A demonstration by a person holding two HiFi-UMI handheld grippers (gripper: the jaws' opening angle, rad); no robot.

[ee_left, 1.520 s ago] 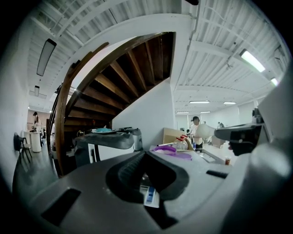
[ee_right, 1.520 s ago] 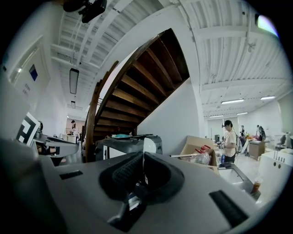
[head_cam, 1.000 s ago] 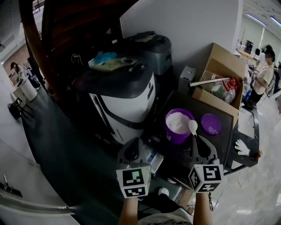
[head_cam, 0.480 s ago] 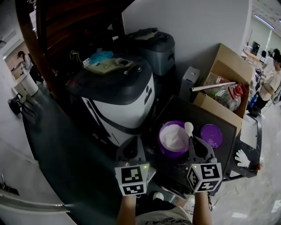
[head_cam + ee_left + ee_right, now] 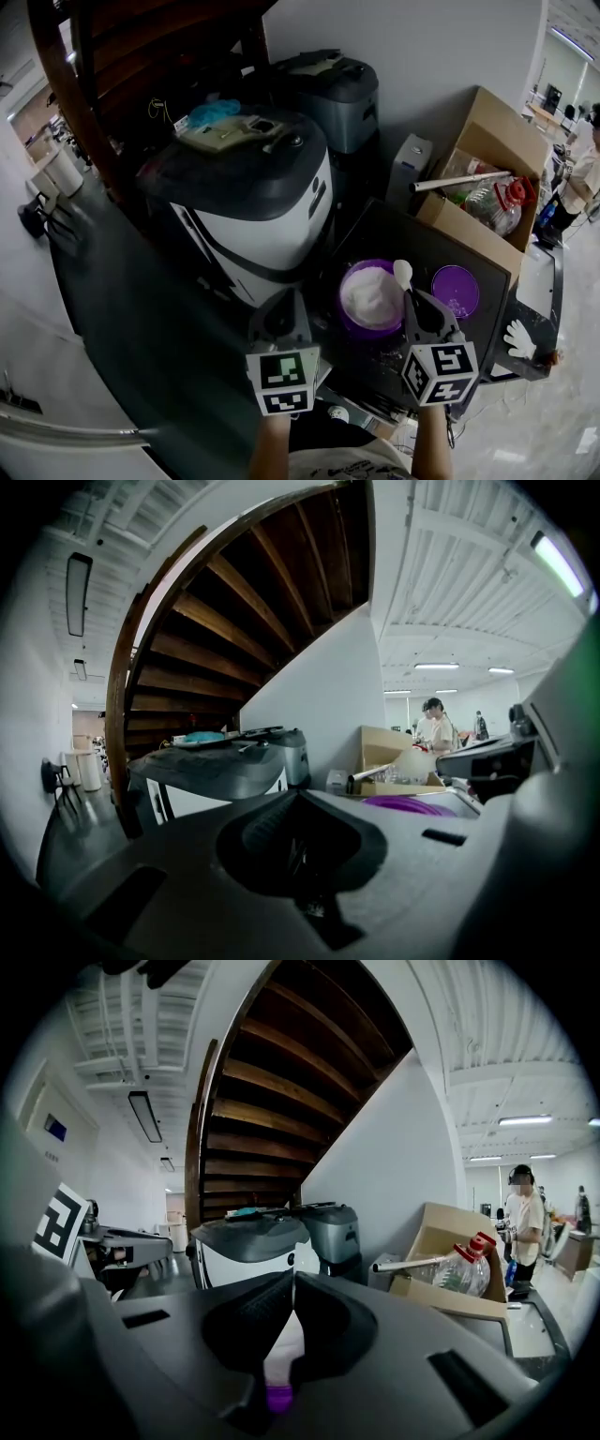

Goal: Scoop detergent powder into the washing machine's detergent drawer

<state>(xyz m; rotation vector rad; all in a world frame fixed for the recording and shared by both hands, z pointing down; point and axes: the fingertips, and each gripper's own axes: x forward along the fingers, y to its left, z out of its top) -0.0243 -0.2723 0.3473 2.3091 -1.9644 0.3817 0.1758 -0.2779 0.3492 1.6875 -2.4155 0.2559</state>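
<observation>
A purple tub [image 5: 349,322] full of white detergent powder [image 5: 370,289] stands on a dark table [image 5: 398,230], with its purple lid [image 5: 455,289] lying to the right. My right gripper [image 5: 412,300] is shut on a scoop's handle [image 5: 284,1349]; the white scoop bowl [image 5: 403,273] hovers at the tub's far right rim. Left of the tub, my left gripper [image 5: 284,302] is shut and holds nothing, its jaws meeting in the left gripper view. The white and black washing machine [image 5: 248,202] stands beyond it on the left. I cannot make out its detergent drawer.
A second grey machine [image 5: 330,94] sits behind the washer. An open cardboard box [image 5: 497,141] with a plastic bottle [image 5: 495,208] and a rod stands at the right. A wooden staircase [image 5: 281,1101] rises overhead. A person [image 5: 520,1218] stands far right.
The head view has swung a little, so the washer and tub sit lower and more central. Both grippers keep their pose; the scoop stays by the tub's right rim.
</observation>
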